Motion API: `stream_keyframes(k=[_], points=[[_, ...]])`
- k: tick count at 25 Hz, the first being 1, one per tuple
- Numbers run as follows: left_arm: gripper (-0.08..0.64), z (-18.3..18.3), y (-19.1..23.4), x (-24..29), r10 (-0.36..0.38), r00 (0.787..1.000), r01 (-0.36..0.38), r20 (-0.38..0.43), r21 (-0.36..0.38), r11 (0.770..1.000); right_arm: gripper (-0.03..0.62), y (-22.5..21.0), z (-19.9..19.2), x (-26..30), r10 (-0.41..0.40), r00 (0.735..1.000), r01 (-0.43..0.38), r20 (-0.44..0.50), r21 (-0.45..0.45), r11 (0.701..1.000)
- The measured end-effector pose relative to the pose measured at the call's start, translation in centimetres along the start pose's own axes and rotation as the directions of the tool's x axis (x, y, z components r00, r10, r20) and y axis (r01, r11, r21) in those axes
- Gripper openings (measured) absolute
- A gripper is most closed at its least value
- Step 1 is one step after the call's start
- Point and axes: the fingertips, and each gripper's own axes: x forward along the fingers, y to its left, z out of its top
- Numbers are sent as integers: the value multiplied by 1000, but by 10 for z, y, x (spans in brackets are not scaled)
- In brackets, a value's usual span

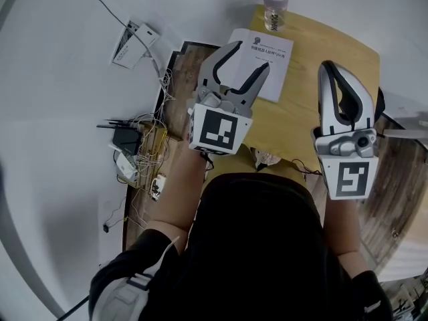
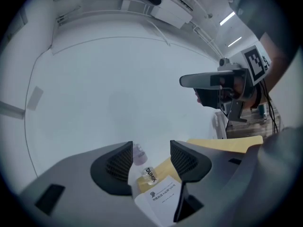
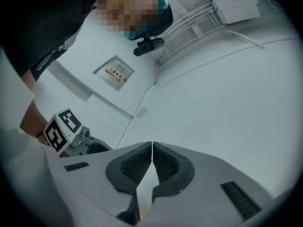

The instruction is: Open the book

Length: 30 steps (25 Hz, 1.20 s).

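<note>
Nearest the head camera, the person's black-clad torso fills the lower view, with both forearms raised in front of it. Each forearm carries a grey-and-white gripper with a square-marker cube facing up. The left tongs (image 1: 249,55) stand apart with nothing between the ribbed pads. The left gripper view looks through that gap (image 2: 150,160) to the objects on the desk beyond, so this spread reads as preparation for pinching a cover edge. The right tongs (image 1: 329,69) are pressed together on nothing, with the pads meeting along one line in the right gripper view (image 3: 151,155). They are held in the air over the right part of the desk, probably in reserve to hold the pages down. Beyond the tongs lies the yellow wooden desk (image 1: 334,39). The thin white-covered paper book (image 1: 267,65) rests flat and closed on its left part, cover up. It sits ahead of and below the left tongs and neither gripper touches it, so the opening step is judged not yet begun. The clear plastic bottle (image 1: 275,5) stands upright at the desk's far edge, just beyond the book and clear of the swing of the cover. On the floor to the left, a black router with tangled cables (image 1: 127,139) and a white power strip (image 1: 134,42) lie well apart from the work.
</note>
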Motion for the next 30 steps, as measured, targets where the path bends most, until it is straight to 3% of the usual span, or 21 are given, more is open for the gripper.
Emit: stream_keyframes(k=[8,24,30], points=[[253,55,-25,-16,-35,990,37,137,-10,999,31,2,11,-10,26,999,-26,26,2,1000],[249,94,-30,-32,-59,977,47,206,63,997,31,6,33,-10,65,996,-62,58,-55,997],[203,100,-28,-33,-55,975,41,217,67,997,31,7,31,-9,77,996,-74,48,-55,996]])
